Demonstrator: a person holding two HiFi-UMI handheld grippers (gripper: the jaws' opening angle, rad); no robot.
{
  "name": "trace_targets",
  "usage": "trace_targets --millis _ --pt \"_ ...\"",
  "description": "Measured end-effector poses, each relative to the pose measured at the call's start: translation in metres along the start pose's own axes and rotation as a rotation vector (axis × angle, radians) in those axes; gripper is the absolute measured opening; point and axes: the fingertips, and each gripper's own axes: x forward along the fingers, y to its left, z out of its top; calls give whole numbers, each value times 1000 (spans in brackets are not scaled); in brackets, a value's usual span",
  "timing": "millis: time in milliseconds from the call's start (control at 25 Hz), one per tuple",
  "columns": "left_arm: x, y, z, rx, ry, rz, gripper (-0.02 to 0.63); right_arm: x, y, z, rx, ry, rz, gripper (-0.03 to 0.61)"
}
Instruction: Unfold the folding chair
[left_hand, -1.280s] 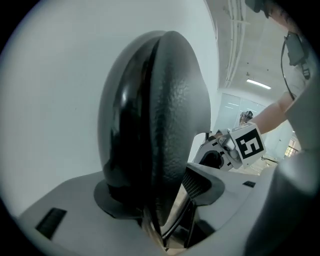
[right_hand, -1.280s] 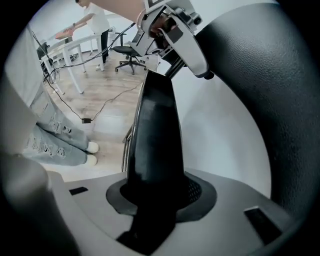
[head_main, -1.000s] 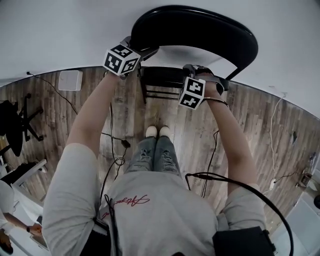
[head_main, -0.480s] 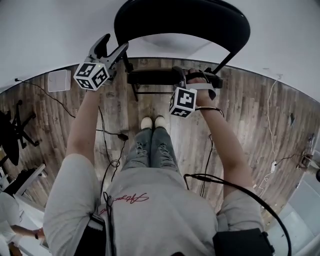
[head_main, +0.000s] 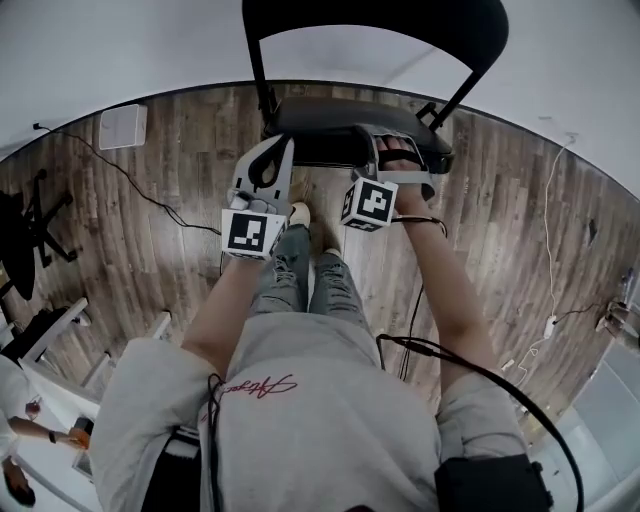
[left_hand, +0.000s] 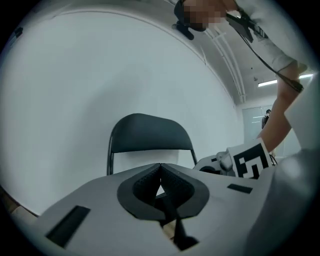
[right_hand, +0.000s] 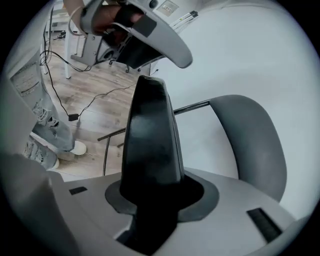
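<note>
Quick headcount from where I'm standing: one black metal-framed folding chair (head_main: 375, 25). Two grey handheld grippers, the left gripper (head_main: 281, 146) and the right gripper (head_main: 400, 150), with two black-and-white marker cubes (head_main: 250, 232), one on each. One white square box (head_main: 125, 126) on the floor around ten o'clock. Two pale shoes (right_hand: 77, 148). Two people: the one holding the grippers (head_main: 300, 420), plus another down at seven o'clock (head_main: 12, 410).

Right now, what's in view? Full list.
chair: 1, black, by the white wall
box: 1, white, on the floor, left
cables: several, black and white, across the wood floor
star base: 1, black, far left
bystander: 1, lower left corner, mostly cut off
shoes: 2, white, below the chair's seat
jeans: blue, centre
left gripper: grey, shut, empty
right gripper: grey, shut on the chair's seat
</note>
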Motion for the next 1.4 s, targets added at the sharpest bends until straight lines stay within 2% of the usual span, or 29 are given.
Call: trace_targets --millis 120,320,480,560,680,840,960,1040,1160,1280,1400 --pt "-10 -32 -9 -20 -7 -9 15 -11 24 5 -15 -6 -75 158" --pt "-48 -53 -32 -51 -57 70 15 -26 74 4 -57 -26 -217 166" --pt "-86 -74 -55 -52 -35 124 15 -35 115 1 -85 -43 -353 170" --pt "-107 -88 -65 -45 -36 113 15 -40 133 3 -100 -52 -427 170" --pt "-138 -103 -87 -31 -28 80 15 -44 159 7 -124 -51 -494 172" --pt "-159 -116 -128 -35 -7 55 15 -42 186 3 -132 -42 -553 179" --pt "-174 -143 -162 -20 17 -40 15 -44 222 -9 -138 -22 -579 190" --pt "-184 -153 -184 -15 20 -75 15 -45 240 -12 -137 -16 -601 199" --pt "-200 -157 -203 -1 -20 -71 15 -48 253 -11 -130 7 -629 201" --pt "-217 -163 -224 2 -18 -54 15 -51 286 -13 -140 29 -630 202" --pt "-231 -170 -230 2 -30 -47 15 -50 334 -19 -160 12 -585 244"
